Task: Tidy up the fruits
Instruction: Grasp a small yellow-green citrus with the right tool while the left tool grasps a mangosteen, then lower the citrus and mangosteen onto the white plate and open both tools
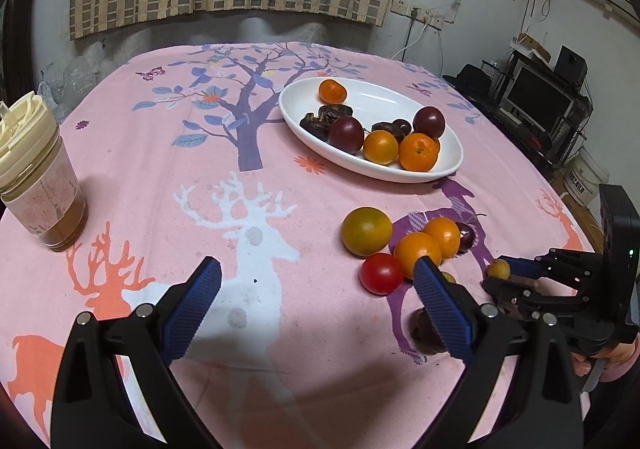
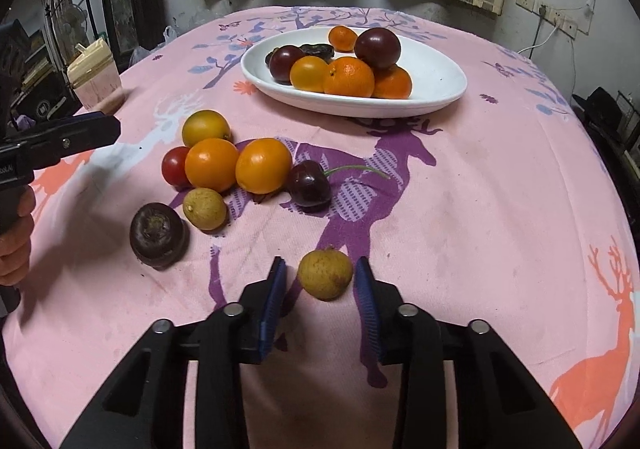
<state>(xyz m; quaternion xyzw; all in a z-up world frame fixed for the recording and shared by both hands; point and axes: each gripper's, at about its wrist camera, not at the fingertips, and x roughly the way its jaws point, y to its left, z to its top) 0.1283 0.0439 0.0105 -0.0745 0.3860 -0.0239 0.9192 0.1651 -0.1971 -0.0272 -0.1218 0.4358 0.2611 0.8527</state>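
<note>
A white oval plate [image 1: 448, 169] [image 2: 440, 89] holds several oranges, plums and dates. Loose fruit lies on the cloth: a yellow-green citrus [image 1: 366, 231], two oranges [image 2: 212, 163], a red tomato [image 1: 381, 273], a cherry [image 2: 308, 183], a dark round fruit [image 2: 158, 235] and a longan [image 2: 205, 208]. My right gripper [image 2: 320, 285] straddles a small yellow-brown longan [image 2: 325, 274] [image 1: 499, 269], its blue pads close on either side with small gaps. My left gripper [image 1: 316, 297] is open and empty, low over the cloth left of the loose fruit.
A lidded cup of brown drink [image 1: 40, 185] stands at the table's left. The table wears a pink deer-print cloth [image 1: 248, 177]. A curtain and wall lie behind; a monitor and shelves stand to the right beyond the table edge.
</note>
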